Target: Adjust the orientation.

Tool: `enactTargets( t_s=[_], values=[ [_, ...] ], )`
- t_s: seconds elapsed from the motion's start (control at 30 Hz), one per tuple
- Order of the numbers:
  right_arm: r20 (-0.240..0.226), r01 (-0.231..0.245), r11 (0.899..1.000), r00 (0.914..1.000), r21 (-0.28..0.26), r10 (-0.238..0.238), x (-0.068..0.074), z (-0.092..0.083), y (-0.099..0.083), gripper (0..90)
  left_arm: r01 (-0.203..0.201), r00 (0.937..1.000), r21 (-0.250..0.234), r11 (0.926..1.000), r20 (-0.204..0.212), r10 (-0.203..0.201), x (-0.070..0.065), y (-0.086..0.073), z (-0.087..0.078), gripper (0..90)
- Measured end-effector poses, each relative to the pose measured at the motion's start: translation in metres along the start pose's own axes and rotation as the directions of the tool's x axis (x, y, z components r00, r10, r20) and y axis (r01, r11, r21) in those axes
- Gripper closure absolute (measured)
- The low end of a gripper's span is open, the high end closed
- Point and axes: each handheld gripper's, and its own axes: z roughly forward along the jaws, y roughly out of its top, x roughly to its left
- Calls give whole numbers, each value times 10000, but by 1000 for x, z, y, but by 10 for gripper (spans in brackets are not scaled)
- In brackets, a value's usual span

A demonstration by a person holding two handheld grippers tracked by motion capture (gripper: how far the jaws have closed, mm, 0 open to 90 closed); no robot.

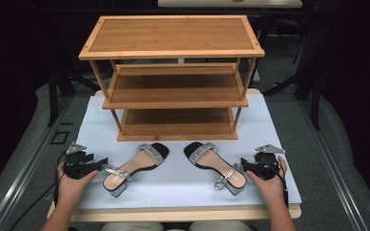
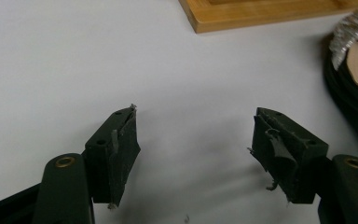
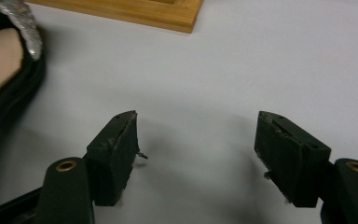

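Flanking the sandals [image 1: 173, 166], each hand-held gripper [image 1: 98, 163] [image 1: 245, 164] rests low, jaws apart.

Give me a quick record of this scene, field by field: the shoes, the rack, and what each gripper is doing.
Surface: white mat on a table
Rack: three-tier bamboo shoe rack, shelves bare
Left shoe: black-soled heeled sandal with silver straps, in front of the rack, heel toward the person
Right shoe: matching sandal, beside the first, not touching it
Left gripper: open, nothing between the jaws, close by the left sandal's heel
Right gripper: open, nothing held, close by the right sandal's heel
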Motion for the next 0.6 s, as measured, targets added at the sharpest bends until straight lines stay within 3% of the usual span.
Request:
enactTargets(
  t_s=[0.1,0.27,0.6],
  values=[
    [-93,-146,9984,9999,-541,141,1,-4,-2,316,63,10000,-166,9998,10,-63,0,-1,-7,318],
    [-318,-239,9985,9992,-495,224,-2,-11,-3,322,224,9997,-322,9992,132,-220,1,-4,-14,331],
    [-149,-417,9962,9991,-764,407,-4,-16,-7,324,266,9992,-390,9989,303,-254,-2,-10,-23,338]
  ],
)
